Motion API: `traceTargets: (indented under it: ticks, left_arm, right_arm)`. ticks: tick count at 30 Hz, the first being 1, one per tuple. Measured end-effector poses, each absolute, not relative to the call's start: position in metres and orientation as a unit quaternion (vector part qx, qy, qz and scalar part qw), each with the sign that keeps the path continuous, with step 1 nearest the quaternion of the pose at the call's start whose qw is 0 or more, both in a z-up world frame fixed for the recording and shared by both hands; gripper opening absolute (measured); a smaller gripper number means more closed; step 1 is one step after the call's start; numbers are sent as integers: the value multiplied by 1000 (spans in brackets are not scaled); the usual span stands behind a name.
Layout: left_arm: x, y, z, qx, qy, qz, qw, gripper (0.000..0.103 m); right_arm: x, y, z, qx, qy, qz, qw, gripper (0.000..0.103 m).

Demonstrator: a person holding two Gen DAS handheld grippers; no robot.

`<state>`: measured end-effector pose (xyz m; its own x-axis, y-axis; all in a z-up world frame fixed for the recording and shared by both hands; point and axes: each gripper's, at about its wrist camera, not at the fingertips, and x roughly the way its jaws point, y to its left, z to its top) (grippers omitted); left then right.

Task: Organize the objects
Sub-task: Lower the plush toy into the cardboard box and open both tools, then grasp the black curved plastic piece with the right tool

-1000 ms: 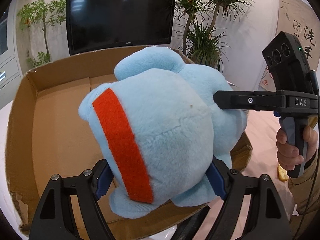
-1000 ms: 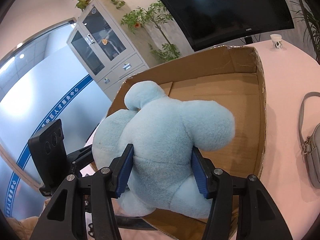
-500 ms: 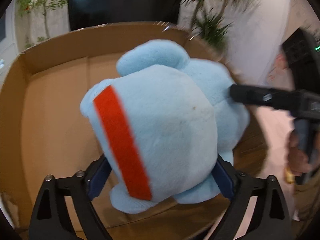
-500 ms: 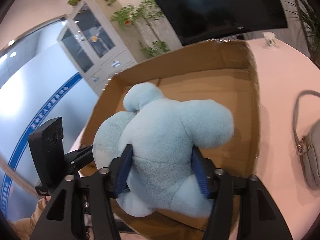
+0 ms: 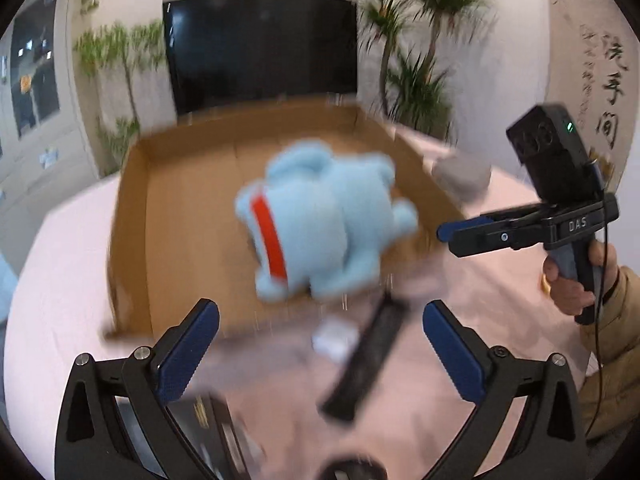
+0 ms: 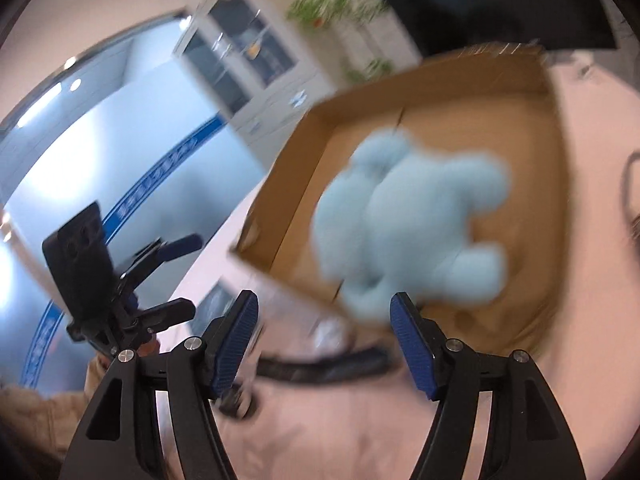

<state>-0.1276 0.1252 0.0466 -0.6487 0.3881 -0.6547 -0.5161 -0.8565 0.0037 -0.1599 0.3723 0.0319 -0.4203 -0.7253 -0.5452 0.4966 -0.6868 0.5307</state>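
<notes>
Pale blue and blurred, your plush toy (image 5: 324, 220) lies inside the cardboard box (image 5: 132, 216) at the centre of the left wrist view, its red stripe facing the lower left. Your left gripper (image 5: 320, 344) stands wide open at the bottom edge with nothing between its blue pads. Your right gripper (image 6: 324, 336) is spread apart and empty too. A black bar-shaped object (image 5: 366, 364) lies on the pink table (image 5: 52, 280) between the fingers.

Fluffy cloth plush toy (image 5: 324, 220) in matt cardboard box (image 5: 132, 216).
</notes>
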Motion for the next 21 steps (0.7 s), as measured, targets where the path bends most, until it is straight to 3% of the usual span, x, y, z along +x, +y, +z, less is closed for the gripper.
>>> traceTargets:
  ticks: [2,4,7,11,14,16,21]
  left_arm:
    - [-129,129,23,-379,90,888,243,100]
    - [-129,135,3,-415,78,874,239,74]
    - [-133,139,-20,-461,65,856,226,54]
    - [-134,142,-34,-485,63,844,222,51]
    - [-134,142,-38,-493,59,838,226,41]
    - [-139,139,-41,-498,51,836,226,38]
    - [-137,137,-40,-493,35,834,245,31]
  right_arm:
    - [-159,359,15,417,-129,-822,366,68]
    - [-164,353,-3,439,-130,-819,345,67]
    - [-175,351,-22,462,-130,-815,325,56]
    - [-180,346,-36,483,-108,-811,312,43]
    - [-189,345,-44,494,-97,-812,296,37]
    - [-194,345,-49,502,-95,-810,289,25]
    - [-195,345,-54,510,-89,-805,290,24]
